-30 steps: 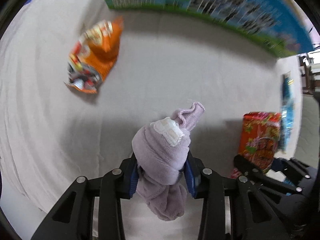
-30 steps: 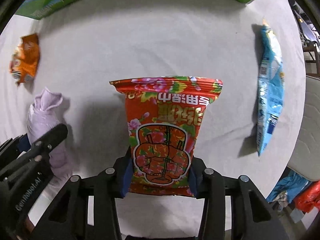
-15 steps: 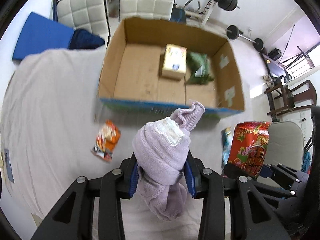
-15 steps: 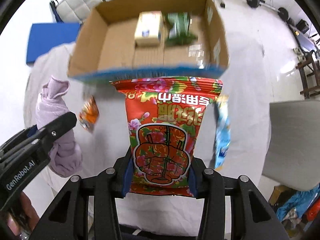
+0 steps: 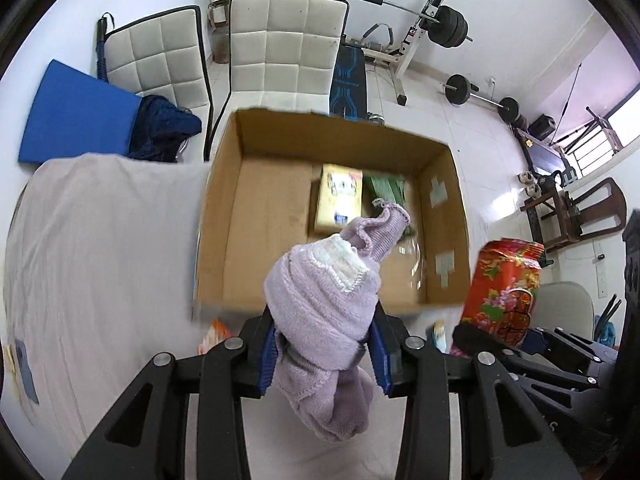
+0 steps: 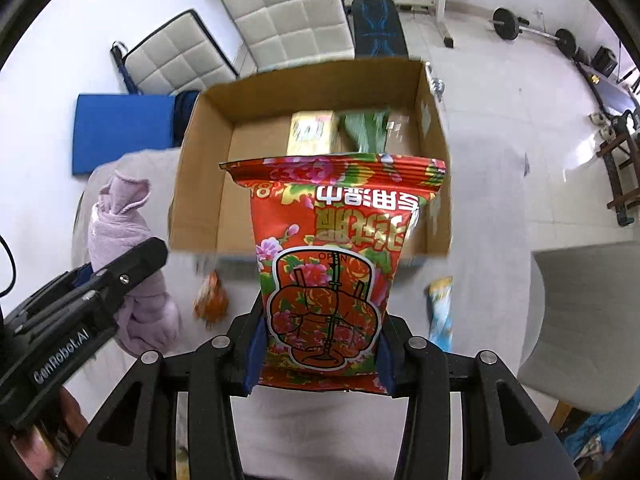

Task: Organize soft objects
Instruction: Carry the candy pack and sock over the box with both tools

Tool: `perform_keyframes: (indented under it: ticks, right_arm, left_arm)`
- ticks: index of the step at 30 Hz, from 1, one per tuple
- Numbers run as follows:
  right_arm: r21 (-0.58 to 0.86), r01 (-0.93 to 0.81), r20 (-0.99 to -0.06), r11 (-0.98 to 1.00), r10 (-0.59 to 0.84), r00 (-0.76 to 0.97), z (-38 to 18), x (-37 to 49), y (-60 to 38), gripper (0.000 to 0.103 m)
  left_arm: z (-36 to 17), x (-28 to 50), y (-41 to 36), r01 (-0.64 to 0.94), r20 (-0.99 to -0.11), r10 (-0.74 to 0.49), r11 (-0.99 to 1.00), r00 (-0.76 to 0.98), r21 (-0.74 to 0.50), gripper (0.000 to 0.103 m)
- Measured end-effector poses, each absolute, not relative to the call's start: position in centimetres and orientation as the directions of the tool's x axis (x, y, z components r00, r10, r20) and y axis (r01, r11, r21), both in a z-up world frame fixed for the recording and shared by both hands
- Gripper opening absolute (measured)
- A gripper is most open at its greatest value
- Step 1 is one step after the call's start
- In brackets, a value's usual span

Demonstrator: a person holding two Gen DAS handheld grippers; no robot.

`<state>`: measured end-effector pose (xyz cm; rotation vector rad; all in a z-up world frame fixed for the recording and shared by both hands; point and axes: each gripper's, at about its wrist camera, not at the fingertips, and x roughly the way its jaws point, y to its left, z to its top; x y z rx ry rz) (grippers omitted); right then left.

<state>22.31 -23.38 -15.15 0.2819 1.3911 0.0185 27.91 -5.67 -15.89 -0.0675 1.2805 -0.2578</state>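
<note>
My left gripper [image 5: 322,354] is shut on a rolled lilac sock bundle [image 5: 324,292] and holds it in the air before the open cardboard box [image 5: 224,216]. My right gripper [image 6: 318,354] is shut on a red flowered snack bag [image 6: 332,264], held upright in front of the same box [image 6: 200,184]. The sock bundle also shows at the left of the right wrist view [image 6: 120,224], the red bag at the right of the left wrist view [image 5: 504,288]. Inside the box lie a yellow packet [image 5: 338,200] and a green packet [image 5: 386,188].
An orange snack bag [image 6: 210,298] and a blue snack bag [image 6: 440,312] lie on the grey-covered table [image 5: 100,240] near the box's front wall. White padded chairs [image 5: 284,48], a blue mat [image 5: 76,116] and weight equipment [image 5: 436,24] stand beyond.
Both grippers have risen and tilted up with their loads. The view went from the tabletop to looking down into the open box, which has come closer.
</note>
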Motion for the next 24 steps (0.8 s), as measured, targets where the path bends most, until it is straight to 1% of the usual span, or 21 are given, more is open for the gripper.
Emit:
perform_keyframes:
  ticks: [5, 12, 13, 17, 20, 24]
  right_arm:
    - [0.136, 0.173, -0.982, 0.976, 0.110, 0.152, -17.8, 27.0, -24.6, 0.047]
    - [0.081, 0.204, -0.997, 0.976, 0.080, 0.014, -25.0, 30.7, -25.4, 0.047]
    - [0.069, 0.205, -0.997, 0.976, 0.071, -0.004, -26.5, 30.9, -25.3, 0.047]
    - [0.055, 0.197, -0.996, 0.979, 0.067, -0.059, -29.5, 31.5, -25.0, 0.047]
    - [0.037, 0.185, -0.995, 0.982, 0.054, -0.086, -31.5, 31.4, -24.4, 0.047]
    - [0.023, 0.176, -0.991, 0.984, 0.046, -0.128, -33.7, 31.3, -24.2, 0.047]
  left_arm:
    - [-18.6, 34.5, -6.2, 0.146, -0.956, -0.218, 0.971, 0.197, -0.191, 0.036]
    - [-26.2, 42.0, -7.7, 0.133, -0.984, -0.169, 0.978, 0.065, -0.159, 0.036]
    - [-27.3, 42.7, -8.1, 0.139, -0.986, -0.159, 0.979, 0.045, -0.152, 0.036]
    - [-30.2, 45.0, -9.0, 0.156, -0.991, -0.131, 0.979, 0.006, -0.129, 0.036]
    - [-31.6, 46.0, -9.3, 0.165, -0.994, -0.106, 0.981, -0.007, -0.106, 0.036]
    - [-33.0, 46.8, -9.2, 0.156, -0.994, -0.108, 0.981, -0.032, -0.112, 0.036]
